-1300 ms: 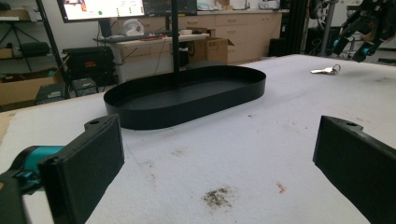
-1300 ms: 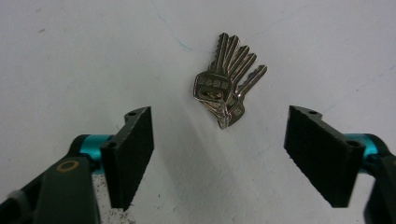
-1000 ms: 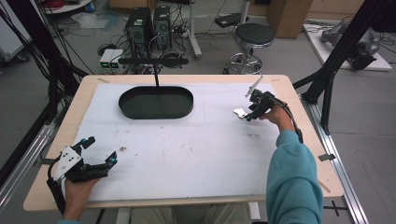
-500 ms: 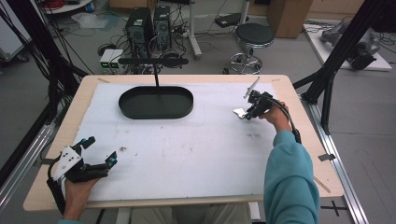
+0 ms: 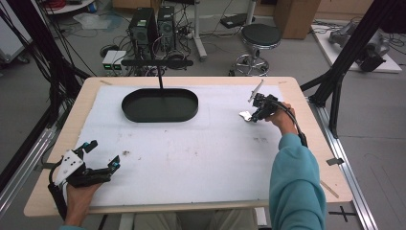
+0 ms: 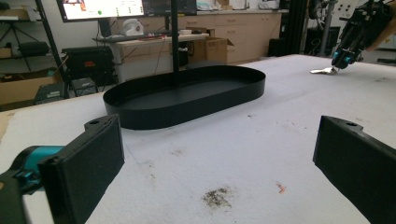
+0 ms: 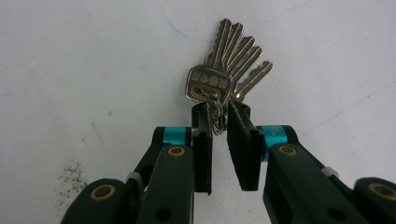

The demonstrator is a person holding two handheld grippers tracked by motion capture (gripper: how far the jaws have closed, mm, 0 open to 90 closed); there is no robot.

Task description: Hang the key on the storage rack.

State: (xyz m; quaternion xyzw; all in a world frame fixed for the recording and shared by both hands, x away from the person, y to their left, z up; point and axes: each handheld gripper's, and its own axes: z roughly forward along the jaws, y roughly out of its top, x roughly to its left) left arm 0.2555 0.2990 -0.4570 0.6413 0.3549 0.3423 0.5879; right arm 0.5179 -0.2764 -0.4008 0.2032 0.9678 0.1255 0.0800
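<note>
Silver keys (image 7: 227, 70) pinched on the white table (image 5: 191, 158)

Right gripper (image 7: 218, 119) has just been closing, its jaws now nipping the key ring; left gripper (image 5: 98, 160) (near the table's front edge) rests with jaws spread wide.

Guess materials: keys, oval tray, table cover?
Keys: metal, likely nickel-plated steel or brass; bright silvery shine with highlights.
Oval tray: thin black sheet, probably painted metal or plastic; semi-matte, crisp thin rim.
Table cover: white, matte, faintly fibrous, stained; looks like felt or foam, unclear which.
</note>
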